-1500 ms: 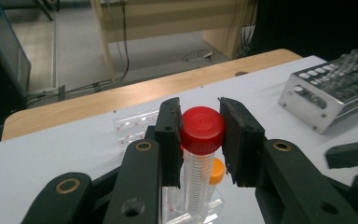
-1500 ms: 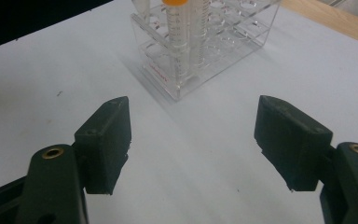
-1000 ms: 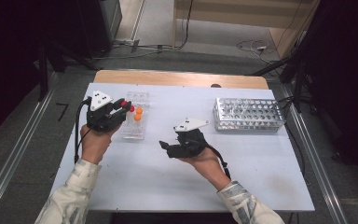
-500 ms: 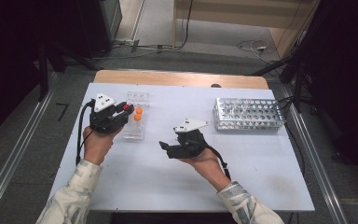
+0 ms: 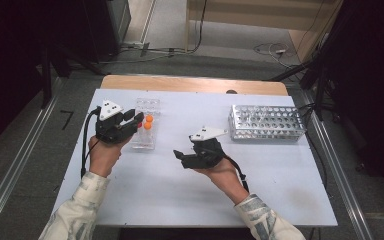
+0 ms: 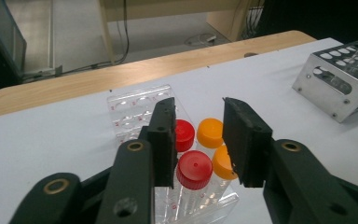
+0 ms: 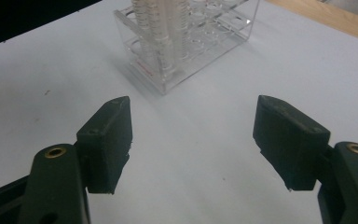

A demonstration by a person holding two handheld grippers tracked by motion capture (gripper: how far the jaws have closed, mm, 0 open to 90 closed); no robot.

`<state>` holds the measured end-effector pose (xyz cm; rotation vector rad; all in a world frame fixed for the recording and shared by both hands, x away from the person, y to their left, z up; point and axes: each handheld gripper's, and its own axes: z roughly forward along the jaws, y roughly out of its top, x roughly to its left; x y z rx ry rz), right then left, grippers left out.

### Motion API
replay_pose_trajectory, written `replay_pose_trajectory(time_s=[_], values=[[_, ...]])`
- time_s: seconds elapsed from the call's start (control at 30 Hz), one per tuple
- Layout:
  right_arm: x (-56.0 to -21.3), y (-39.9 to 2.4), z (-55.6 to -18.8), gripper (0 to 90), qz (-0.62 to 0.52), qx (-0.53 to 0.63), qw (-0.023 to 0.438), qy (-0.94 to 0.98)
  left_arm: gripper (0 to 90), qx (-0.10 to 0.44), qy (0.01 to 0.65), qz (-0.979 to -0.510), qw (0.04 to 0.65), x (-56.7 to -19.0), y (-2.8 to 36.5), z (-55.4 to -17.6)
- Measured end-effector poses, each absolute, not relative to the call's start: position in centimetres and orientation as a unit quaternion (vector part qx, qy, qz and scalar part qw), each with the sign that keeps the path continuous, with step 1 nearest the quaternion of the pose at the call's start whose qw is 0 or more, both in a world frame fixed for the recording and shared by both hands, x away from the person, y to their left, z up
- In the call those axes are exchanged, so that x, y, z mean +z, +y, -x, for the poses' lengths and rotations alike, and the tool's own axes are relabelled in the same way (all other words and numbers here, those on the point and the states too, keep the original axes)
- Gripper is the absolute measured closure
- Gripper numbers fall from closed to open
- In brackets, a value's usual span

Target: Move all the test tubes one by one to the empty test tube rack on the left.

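While hovering over red-capped tube (image 6: 194,169), left gripper (image 6: 198,140) jaws just opening, holding nothing | right gripper (image 7: 193,140) spread wide, empty

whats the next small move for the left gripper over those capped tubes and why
Probably lower the left gripper so its pads straddle the near red-capped tube before closing. Its jaws have just been opening and stand apart above the caps, pressing on nothing. The tube sits upright in the clear rack close beside the orange-capped tube, so a centred descent seems safest. The right gripper hangs open, away from the rack.
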<state>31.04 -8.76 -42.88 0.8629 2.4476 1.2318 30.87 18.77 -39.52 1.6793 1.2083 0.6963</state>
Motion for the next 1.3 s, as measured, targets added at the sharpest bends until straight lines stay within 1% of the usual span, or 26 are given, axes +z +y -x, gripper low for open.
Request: replay_pose_trajectory(time_s=[0.07,0.13,0.23,0.33,0.4,0.63,0.8,0.87,0.97,1.3], values=[[-42.8,-9.2,-31.3,27.2,-0.304,0.426,0.140,0.841,60.3,0.281,0.490,-0.684,0.462,-39.4,18.8,-30.8],[-42.6,-9.9,-31.7,27.2,-0.313,0.424,0.152,0.836,53.9,0.282,0.492,-0.682,0.462,-39.4,18.8,-30.6],[-42.3,-11.5,-32.6,27.4,-0.336,0.419,0.178,0.825,38.7,0.284,0.494,-0.682,0.459,-39.3,18.8,-30.6],[-42.0,-13.3,-33.4,28.0,-0.358,0.419,0.189,0.813,24.1,0.275,0.501,-0.681,0.458,-39.4,18.8,-30.6],[-41.5,-14.8,-33.8,29.6,-0.374,0.420,0.200,0.803,18.2,0.273,0.505,-0.674,0.464,-39.5,18.8,-30.5],[-40.5,-19.8,-35.4,32.8,-0.426,0.414,0.244,0.767,17.2,0.272,0.506,-0.671,0.469,-39.5,19.0,-30.1],[-40.5,-23.0,-36.5,36.5,-0.462,0.400,0.276,0.742,17.2,0.273,0.505,-0.671,0.469,-39.4,18.9,-29.9],[-40.6,-23.8,-37.0,38.1,-0.473,0.395,0.281,0.735,17.3,0.272,0.505,-0.671,0.470,-39.3,18.9,-29.9],[-40.9,-24.5,-37.7,39.8,-0.487,0.384,0.289,0.729,17.3,0.276,0.506,-0.667,0.472,-39.3,18.9,-29.8],[-42.5,-24.6,-40.4,53.0,-0.525,0.371,0.297,0.706,17.6,0.277,0.505,-0.664,0.477,-39.2,19.1,-29.7]])
